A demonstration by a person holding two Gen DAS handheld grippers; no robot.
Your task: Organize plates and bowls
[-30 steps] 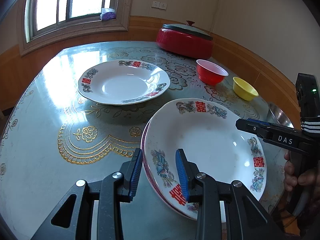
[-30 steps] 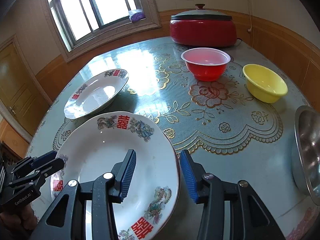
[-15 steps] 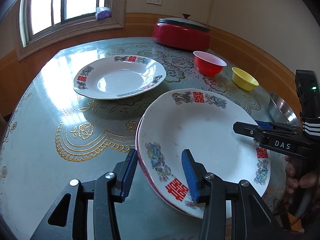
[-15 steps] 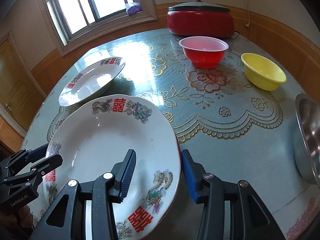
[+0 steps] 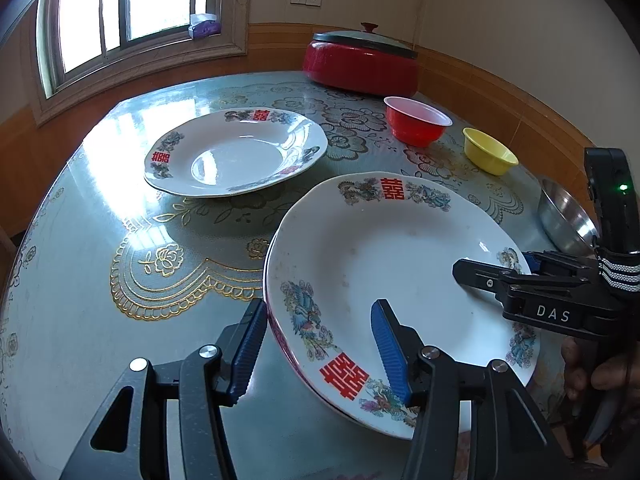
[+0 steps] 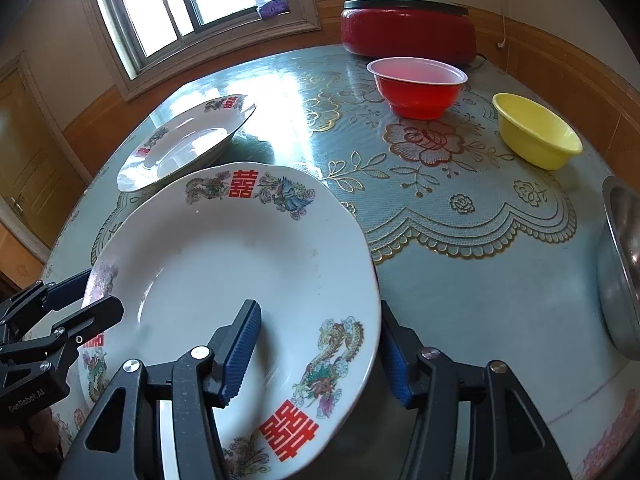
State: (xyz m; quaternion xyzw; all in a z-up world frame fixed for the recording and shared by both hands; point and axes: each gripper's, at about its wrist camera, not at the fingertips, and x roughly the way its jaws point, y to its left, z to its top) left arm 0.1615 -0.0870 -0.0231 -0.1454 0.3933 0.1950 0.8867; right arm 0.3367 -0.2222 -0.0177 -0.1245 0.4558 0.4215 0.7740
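our left gripper has its jaws opening, and the near rim of the top plate sits between the 2 blue pads without either pad pressing on it. our right gripper is opening too, straddling the opposite rim of the same top plate; its pads stand clear of the china on both sides.

the left wrist view shows a pink-edged rim of a lower plate peeking out under the top one, so we read a stack of 2; the right wrist view does not show that lower plate clearly. each view catches the other tool: the right gripper reaches over the plate's far side in the left view, with fingers of a hand on its handle, and the left gripper appears at the left edge of the right view.

further out on the table lies a separate plate, well apart from the stack. beyond it we see a red bowl, a yellow bowl beside it, and a red lidded pot at the back. a steel bowl sits at the right edge. only the right view shows a wooden door.
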